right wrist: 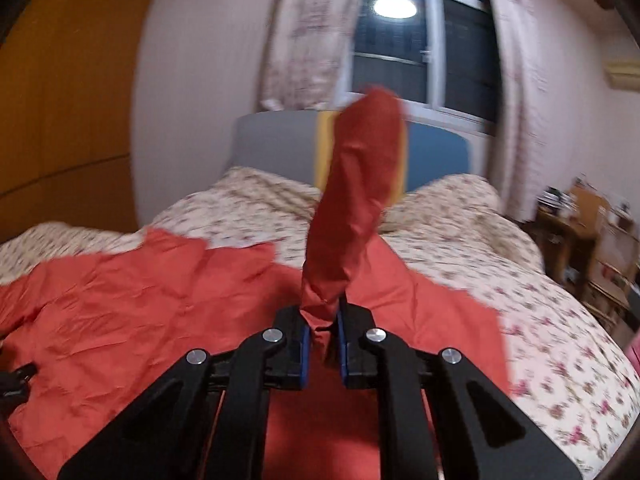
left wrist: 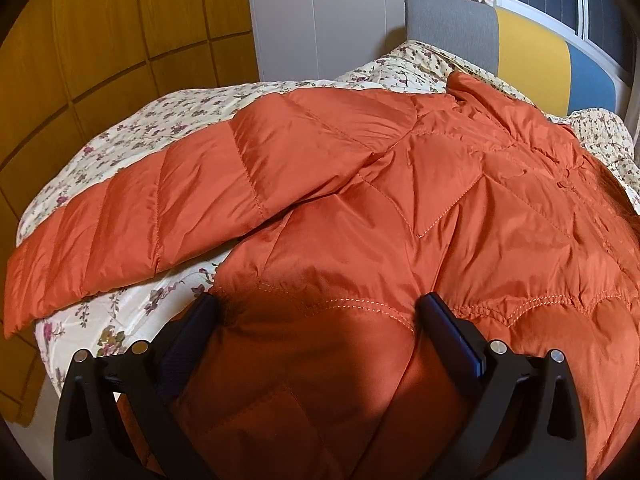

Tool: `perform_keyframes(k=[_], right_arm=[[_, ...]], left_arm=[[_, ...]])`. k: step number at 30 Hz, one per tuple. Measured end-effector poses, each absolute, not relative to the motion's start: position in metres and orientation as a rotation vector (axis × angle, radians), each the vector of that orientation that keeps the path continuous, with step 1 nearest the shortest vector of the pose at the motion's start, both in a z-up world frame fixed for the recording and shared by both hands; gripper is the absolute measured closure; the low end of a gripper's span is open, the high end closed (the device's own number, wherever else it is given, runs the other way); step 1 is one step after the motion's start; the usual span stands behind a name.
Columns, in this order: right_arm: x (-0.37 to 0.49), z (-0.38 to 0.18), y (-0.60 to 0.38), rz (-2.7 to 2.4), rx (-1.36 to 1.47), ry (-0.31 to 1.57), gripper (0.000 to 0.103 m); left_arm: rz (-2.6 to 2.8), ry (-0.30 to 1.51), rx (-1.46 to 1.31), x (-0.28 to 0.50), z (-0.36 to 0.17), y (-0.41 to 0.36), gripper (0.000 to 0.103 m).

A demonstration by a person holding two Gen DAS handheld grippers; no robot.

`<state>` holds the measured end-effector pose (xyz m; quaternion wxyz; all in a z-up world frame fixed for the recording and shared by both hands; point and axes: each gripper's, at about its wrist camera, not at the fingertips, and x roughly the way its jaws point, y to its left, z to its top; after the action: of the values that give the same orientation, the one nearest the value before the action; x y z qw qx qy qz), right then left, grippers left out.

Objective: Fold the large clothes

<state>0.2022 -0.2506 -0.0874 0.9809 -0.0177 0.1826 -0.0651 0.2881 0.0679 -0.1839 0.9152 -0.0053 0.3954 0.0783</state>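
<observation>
Left wrist view shows your left claw (left wrist: 316, 312) spread wide, its two dark fingers (left wrist: 448, 328) pressed down onto the hem area of the orange jacket (left wrist: 400, 208), with a broad bulge of the padded cloth rising between them. The pads do not pinch the cloth; they stand apart on either side of it. The jacket lies spread on the bed (left wrist: 120, 152), which has a floral cover, and one sleeve (left wrist: 132, 216) stretches out flat away from the jacket's body toward the wooden wardrobe (left wrist: 100, 32). Beyond the jacket's collar stands the headboard (left wrist: 452, 24), grey, yellow and blue.

Right wrist view, which is blurred, shows your right claw (right wrist: 323, 332) drawn narrow and gripping the other sleeve (right wrist: 356, 184) of the jacket (right wrist: 140, 300). The blue pads (right wrist: 304, 344) squeeze the sleeve's bunched end, and the rest of the sleeve stands up in the air above the jacket's body, in front of the headboard (right wrist: 272, 140) and the dark window (right wrist: 400, 52). The jacket's body lies flat on the bed (right wrist: 520, 288) below this claw. No boxes or baskets show near the jacket.
</observation>
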Motion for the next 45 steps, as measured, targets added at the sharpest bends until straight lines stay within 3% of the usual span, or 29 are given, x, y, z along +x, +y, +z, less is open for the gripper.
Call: perform_keyframes(k=[14, 19, 20, 23, 24, 34, 37, 42, 45], right_arm=[[0.266, -0.147, -0.125, 0.286, -0.375, 0.533, 0.094], [0.286, -0.166, -0.113, 0.314, -0.424, 0.630, 0.087], [0.288, -0.167, -0.114, 0.309, -0.427, 0.633, 0.080], [0.278, -0.158, -0.123, 0.323, -0.401, 0.591, 0.043], [0.269, -0.153, -0.125, 0.334, -0.388, 0.572, 0.038], [0.211, -0.108, -0.203, 0.208, -0.150, 0.503, 0.039], [0.201, -0.098, -0.263, 0.030, 0.038, 0.461, 0.040], [0.217, -0.111, -0.356, -0.262, 0.317, 0.533, 0.065], [0.241, -0.123, -0.377, -0.288, 0.372, 0.630, 0.072]], left_arm=[[0.163, 0.810, -0.009, 0.287, -0.185, 0.069, 0.003], [0.164, 0.809, -0.008, 0.287, -0.185, 0.068, 0.003], [0.164, 0.809, -0.007, 0.286, -0.185, 0.068, 0.003], [0.166, 0.809, -0.003, 0.286, -0.185, 0.068, 0.003], [0.167, 0.809, -0.002, 0.286, -0.185, 0.068, 0.003], [0.129, 0.828, 0.031, 0.281, -0.162, 0.058, 0.003], [0.118, 0.672, -0.010, 0.263, -0.119, 0.045, 0.003], [-0.010, 0.605, -0.043, 0.268, -0.088, 0.005, 0.003], [-0.079, 0.648, -0.006, 0.284, -0.093, -0.025, 0.003]])
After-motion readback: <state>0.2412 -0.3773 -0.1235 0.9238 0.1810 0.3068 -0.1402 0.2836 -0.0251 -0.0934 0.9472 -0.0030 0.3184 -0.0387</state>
